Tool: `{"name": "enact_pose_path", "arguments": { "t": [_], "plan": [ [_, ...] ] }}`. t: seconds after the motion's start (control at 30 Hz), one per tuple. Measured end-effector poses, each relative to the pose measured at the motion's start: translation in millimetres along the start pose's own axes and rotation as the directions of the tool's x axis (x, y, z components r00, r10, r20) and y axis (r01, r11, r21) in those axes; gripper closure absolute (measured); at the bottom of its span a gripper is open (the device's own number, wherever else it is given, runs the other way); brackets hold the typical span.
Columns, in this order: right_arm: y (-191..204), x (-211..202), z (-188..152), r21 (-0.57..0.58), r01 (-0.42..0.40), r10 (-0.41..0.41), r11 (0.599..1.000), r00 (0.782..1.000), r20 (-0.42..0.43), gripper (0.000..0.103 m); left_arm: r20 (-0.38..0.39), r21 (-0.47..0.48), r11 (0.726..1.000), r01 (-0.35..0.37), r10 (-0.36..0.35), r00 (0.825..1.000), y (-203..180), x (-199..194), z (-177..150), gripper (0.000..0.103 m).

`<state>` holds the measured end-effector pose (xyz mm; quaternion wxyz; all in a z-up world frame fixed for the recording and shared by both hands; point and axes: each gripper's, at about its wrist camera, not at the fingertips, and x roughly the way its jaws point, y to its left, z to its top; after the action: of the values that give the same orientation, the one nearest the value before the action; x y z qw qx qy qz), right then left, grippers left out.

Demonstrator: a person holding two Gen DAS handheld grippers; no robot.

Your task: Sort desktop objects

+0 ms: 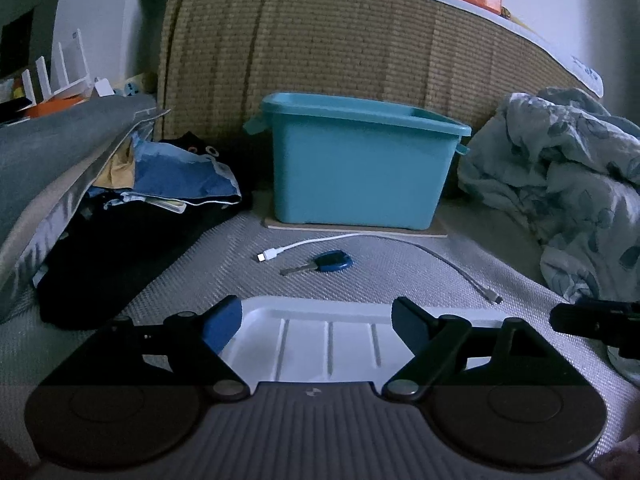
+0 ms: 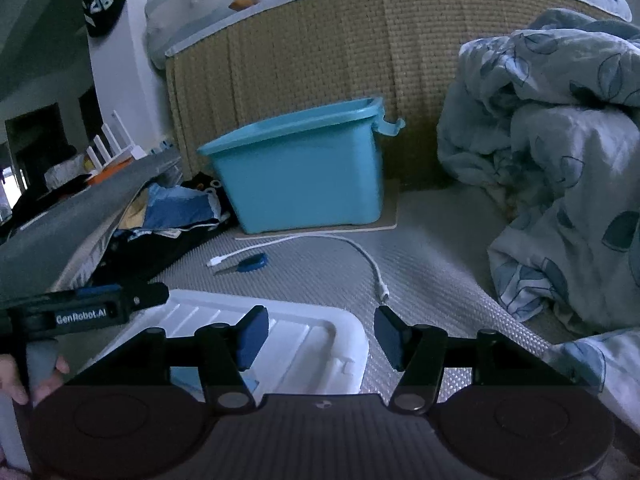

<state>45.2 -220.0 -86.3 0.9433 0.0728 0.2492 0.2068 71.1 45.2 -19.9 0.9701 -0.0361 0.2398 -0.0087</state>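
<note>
A blue-handled key lies on the grey mat beside a white charging cable, both in front of a teal plastic bin. A white ribbed tray lies nearest me. My left gripper is open and empty over the tray. My right gripper is open and empty at the tray's right edge. The key, cable and bin show in the right wrist view too. The left gripper's body shows there at the left.
A crumpled floral blanket lies at the right. A pile of dark clothes and blue papers lies at the left. A woven headboard stands behind the bin, which sits on a thin board.
</note>
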Motion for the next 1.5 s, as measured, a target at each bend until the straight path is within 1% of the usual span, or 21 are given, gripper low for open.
{"name": "enact_pose_path", "arguments": {
  "t": [0.17,0.43,0.53,0.6,0.67,0.73,0.83,1.03,1.17,1.23,1.3,1.37,1.43,1.47,1.5],
  "plan": [
    [-0.9,4.8,-2.6,-0.003,-0.005,0.005,1.000,1.000,-0.022,0.040,-0.009,-0.001,1.000,-0.013,0.013,1.000,1.8,0.9,-1.6,0.018],
    [1.9,1.5,-2.4,-0.019,-0.012,0.012,1.000,1.000,0.002,0.040,-0.021,0.001,1.000,-0.022,0.022,1.000,7.2,-1.1,-3.2,0.017],
    [2.3,1.4,-2.4,-0.022,-0.007,0.007,1.000,1.000,0.000,0.040,-0.023,0.001,0.999,-0.039,0.039,0.999,9.5,-2.5,-3.0,0.016],
    [2.5,1.8,-2.5,-0.024,-0.004,0.004,1.000,1.000,-0.004,0.040,-0.026,-0.003,0.999,-0.035,0.035,0.999,11.6,-3.3,-3.2,0.015],
    [2.7,0.9,-2.5,-0.025,-0.006,0.006,1.000,1.000,0.000,0.040,-0.036,-0.001,1.000,-0.029,0.029,0.999,13.2,-3.2,-3.4,0.015],
    [1.9,0.6,-2.6,-0.020,-0.007,0.007,1.000,1.000,-0.005,0.039,-0.055,0.011,0.999,-0.038,0.039,0.998,13.6,-1.8,-4.1,0.014],
    [-2.1,1.4,-2.7,0.006,-0.008,0.009,1.000,1.000,-0.018,0.039,-0.083,0.022,0.998,-0.053,0.055,0.995,14.8,0.7,-5.2,0.014],
    [-6.8,1.5,-4.4,0.042,0.016,-0.014,0.999,0.999,-0.046,0.039,-0.115,0.013,0.999,-0.048,0.049,0.992,19.9,0.7,-7.0,0.014],
    [-11.6,9.2,-7.4,0.085,0.001,0.008,0.996,0.995,-0.103,0.039,-0.131,-0.015,0.999,-0.043,0.040,0.991,27.3,0.2,-6.2,0.014],
    [-16.3,12.3,-8.7,0.119,0.003,0.013,0.993,0.991,-0.130,0.039,-0.157,-0.039,0.998,-0.045,0.038,0.987,32.9,2.3,-6.7,0.013],
    [-20.5,14.2,-9.7,0.149,0.009,0.014,0.989,0.988,-0.151,0.039,-0.198,-0.053,0.997,-0.057,0.045,0.979,37.2,6.5,-8.0,0.013],
    [-25.7,14.7,-10.5,0.190,-0.004,0.035,0.982,0.986,-0.163,0.039,-0.216,-0.065,0.995,-0.076,0.060,0.974,41.3,7.9,-8.9,0.014],
    [-33.8,18.5,-11.6,0.254,-0.044,0.094,0.966,0.977,-0.189,0.039,-0.224,-0.085,0.994,-0.067,0.047,0.973,45.6,7.0,-9.2,0.014],
    [-37.1,20.8,-12.3,0.277,-0.050,0.110,0.960,0.973,-0.204,0.039,-0.228,-0.092,0.994,-0.062,0.040,0.973,47.0,6.7,-9.6,0.014],
    [-39.4,23.1,-13.1,0.289,-0.042,0.108,0.956,0.970,-0.218,0.039,-0.232,-0.095,0.994,-0.058,0.035,0.972,47.8,6.5,-9.9,0.014]
  ]
}}
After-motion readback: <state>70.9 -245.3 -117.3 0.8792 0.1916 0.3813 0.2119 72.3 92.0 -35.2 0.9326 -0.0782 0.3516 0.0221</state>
